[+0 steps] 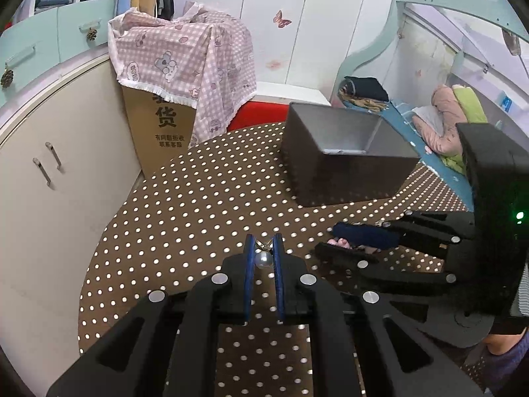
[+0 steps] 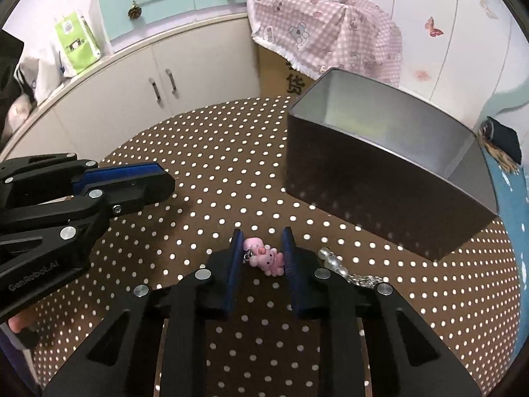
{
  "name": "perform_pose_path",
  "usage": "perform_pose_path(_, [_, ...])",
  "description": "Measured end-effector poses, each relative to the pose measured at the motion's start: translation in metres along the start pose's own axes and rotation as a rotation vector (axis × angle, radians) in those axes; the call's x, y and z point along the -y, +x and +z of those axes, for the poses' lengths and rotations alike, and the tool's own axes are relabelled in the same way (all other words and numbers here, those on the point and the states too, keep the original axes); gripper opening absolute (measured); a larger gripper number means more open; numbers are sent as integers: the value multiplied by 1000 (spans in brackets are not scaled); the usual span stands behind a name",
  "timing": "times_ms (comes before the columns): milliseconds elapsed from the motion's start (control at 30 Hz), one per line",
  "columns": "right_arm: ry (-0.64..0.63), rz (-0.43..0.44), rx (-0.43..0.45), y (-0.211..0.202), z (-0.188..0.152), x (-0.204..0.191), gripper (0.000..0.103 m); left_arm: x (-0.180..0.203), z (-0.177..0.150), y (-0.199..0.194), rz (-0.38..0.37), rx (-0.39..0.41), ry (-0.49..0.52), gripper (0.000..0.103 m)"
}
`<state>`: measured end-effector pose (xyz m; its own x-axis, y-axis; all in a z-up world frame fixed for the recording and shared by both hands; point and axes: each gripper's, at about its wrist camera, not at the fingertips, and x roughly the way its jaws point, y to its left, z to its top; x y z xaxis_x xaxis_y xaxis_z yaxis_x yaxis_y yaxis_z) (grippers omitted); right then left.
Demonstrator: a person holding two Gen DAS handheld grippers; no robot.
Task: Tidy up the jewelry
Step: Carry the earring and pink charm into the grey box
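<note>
Left tongs (image 1: 264,248) clamped on pearl earring (image 1: 263,260). Right tongs (image 2: 262,243) apart, pink charm (image 2: 266,256) on table (image 2: 198,152) between them, bead chain (image 2: 334,261) just outside. Dark box (image 2: 380,178) at far right edge; middle open.

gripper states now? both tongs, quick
Left tongs: shut on pearl piece.
Right tongs: open around pink charm, not clamped.
</note>
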<state>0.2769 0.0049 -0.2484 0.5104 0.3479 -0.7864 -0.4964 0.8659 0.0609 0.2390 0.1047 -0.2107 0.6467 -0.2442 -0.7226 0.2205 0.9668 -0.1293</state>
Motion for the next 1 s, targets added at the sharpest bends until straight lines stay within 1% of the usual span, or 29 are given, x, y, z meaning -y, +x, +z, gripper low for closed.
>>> perform_pose_path(167, [22,8,37,-20,-1,8,24,11,9,-9,-21,22,7,9])
perform_pose_path(333, [44,4,110,-56,6,22,24,30,29,-19,-43,64,45,9])
perform_pose_path(467, [68,-16,173,-86,17,42,24,47,48,-25,-82,93,72,9])
perform_pose_path(600, [105,-45,208,-100,30,68,24,61,72,-22,-107,108,94,9])
perform_pose_path(667, [135,-46,221,-103,36,82,24,66,84,-15,-128,99,94,9])
perform_pose_path(800, [183,-44,216,-96,46,106,24,70,101,4,-159,66,74,9])
perform_pose_path(867, [207,-23,205,-88,49,116,24,70,108,17,-175,30,63,9])
perform_pose_path(933, [217,-15,192,-81,51,121,24,69,112,34,-173,-16,41,9])
perform_pose_path(1000, [224,-1,177,-72,51,124,24,67,115,45,-176,-45,26,9])
